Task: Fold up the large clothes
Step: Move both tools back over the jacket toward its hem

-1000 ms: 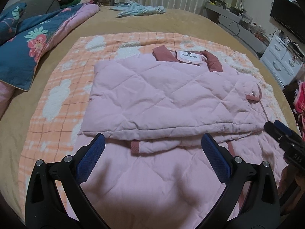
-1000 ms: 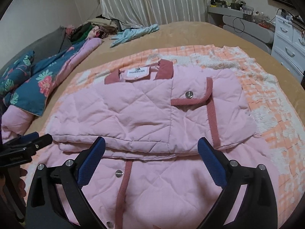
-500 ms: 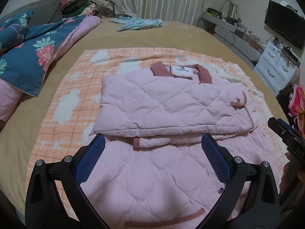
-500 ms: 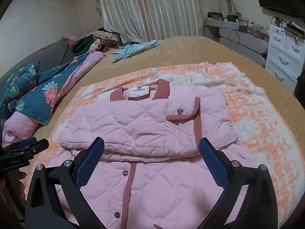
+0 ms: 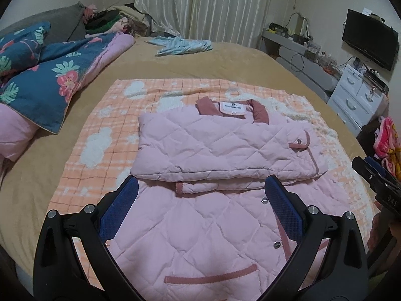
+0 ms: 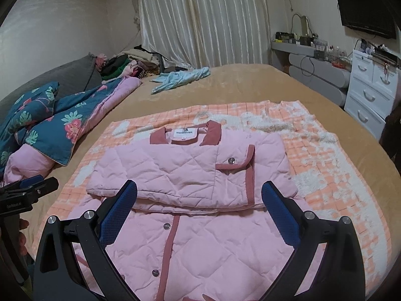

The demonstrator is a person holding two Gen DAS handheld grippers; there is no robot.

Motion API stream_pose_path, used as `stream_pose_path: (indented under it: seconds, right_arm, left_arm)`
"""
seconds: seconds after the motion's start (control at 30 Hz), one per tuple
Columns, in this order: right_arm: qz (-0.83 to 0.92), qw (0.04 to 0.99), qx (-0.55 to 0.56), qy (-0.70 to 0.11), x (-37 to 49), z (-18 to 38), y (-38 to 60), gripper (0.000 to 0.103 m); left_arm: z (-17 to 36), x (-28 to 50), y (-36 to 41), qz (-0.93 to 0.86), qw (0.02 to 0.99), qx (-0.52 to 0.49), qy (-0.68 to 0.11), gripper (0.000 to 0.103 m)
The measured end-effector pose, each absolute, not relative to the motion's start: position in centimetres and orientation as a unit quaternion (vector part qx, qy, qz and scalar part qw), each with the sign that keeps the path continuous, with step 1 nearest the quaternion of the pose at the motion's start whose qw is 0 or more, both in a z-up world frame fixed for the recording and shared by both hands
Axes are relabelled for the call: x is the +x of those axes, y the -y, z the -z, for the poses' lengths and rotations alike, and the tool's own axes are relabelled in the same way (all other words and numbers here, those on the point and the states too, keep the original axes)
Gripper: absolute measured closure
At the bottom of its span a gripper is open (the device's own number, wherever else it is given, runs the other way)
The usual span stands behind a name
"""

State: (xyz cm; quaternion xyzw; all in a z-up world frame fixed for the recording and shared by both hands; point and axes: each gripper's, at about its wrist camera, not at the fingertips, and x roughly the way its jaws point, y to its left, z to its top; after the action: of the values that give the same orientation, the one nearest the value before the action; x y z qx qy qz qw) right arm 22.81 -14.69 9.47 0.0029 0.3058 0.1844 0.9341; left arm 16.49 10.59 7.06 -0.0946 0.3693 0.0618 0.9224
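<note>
Two grippers, your left [image 5: 200, 204] and right [image 6: 199, 207], hover spread wide and empty above the pink quilted jacket [image 5: 220, 150], which lies partly folded on an orange checked blanket [image 5: 105, 125] across the bed [image 6: 250, 85].

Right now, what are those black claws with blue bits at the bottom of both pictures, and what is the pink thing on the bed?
They are two hand-held grabbers that a person carries, each with a camera looking along its fingers. One picture comes from the left gripper, the other from the right gripper. Both are open and hold nothing. The pink quilted jacket lies half folded, sleeves tucked in, on an orange checked blanket spread over the tan bed.
</note>
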Motion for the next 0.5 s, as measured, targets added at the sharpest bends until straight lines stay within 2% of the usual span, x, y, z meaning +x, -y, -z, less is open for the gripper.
stream_pose_path:
  seconds: [0.5]
  right_arm:
    - [-0.205, 0.942, -0.005, -0.268, 19.1, -12.9, 15.9, 0.004]
  left_arm:
    - [-9.2, 13.3, -9.0, -0.057, 0.937, -0.079, -0.336, 0.008]
